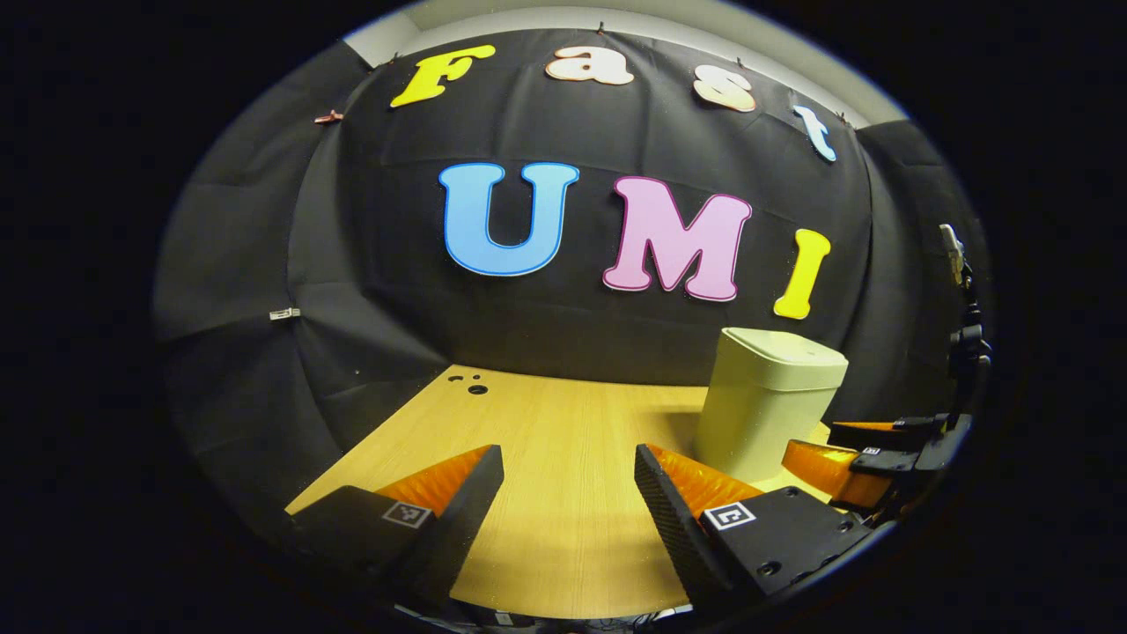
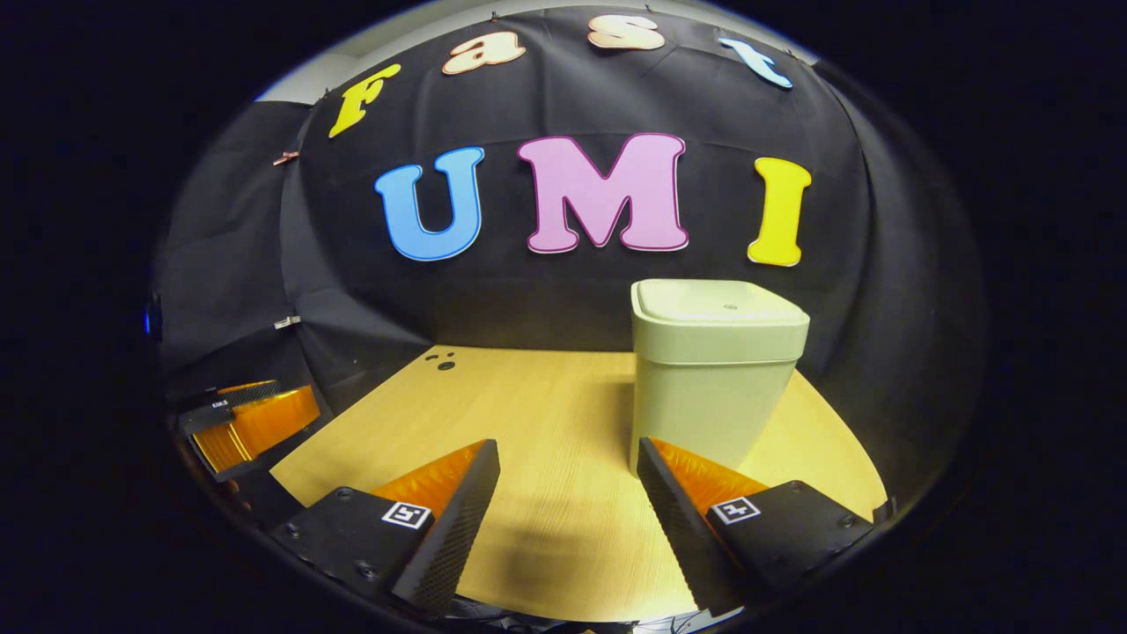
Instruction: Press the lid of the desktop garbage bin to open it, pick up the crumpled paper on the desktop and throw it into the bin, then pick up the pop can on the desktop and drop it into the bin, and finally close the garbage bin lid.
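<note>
Right gripper view: bin [image 2: 709, 387] near my desk's [image 2: 546, 493] far right corner, lid [image 2: 718, 304] closed; both grippers spread, empty; I'd press squarely

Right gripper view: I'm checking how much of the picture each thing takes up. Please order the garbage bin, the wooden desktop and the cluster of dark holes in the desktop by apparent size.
1. wooden desktop, largest.
2. garbage bin, lid shut.
3. cluster of dark holes, smallest; it lies farther off, so nearness adds to the gap.
</note>
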### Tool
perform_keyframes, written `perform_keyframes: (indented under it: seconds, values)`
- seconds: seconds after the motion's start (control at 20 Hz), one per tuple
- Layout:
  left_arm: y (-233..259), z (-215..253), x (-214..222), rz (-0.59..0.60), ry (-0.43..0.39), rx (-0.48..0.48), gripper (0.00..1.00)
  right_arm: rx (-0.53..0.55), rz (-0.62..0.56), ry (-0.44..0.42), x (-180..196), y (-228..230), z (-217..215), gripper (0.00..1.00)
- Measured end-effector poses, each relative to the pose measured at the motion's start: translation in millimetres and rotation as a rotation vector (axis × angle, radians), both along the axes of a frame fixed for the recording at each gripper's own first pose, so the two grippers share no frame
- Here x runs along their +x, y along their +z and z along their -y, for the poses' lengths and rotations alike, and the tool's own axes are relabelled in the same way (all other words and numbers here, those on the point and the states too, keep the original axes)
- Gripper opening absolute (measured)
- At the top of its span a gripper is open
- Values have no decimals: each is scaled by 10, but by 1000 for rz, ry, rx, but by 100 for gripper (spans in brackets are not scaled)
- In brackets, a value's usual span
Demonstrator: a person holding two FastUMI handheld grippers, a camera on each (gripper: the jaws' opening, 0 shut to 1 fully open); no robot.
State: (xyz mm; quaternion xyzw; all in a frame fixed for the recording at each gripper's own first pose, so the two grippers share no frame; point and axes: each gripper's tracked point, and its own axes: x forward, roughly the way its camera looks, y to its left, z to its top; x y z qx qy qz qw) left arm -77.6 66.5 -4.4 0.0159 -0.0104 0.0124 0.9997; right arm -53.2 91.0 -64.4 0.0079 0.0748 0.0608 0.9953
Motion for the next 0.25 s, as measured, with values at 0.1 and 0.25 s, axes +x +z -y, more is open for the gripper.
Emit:
perform_keyframes:
  seconds: [0.1,0.25]
  values:
    - [-78,56,32,-26,-11,8,96,-40,-10,0,83,-71,42,99]
    - [-85,104,82,-36,-21,27,96,-26,-10,10,160,-50,30,99]
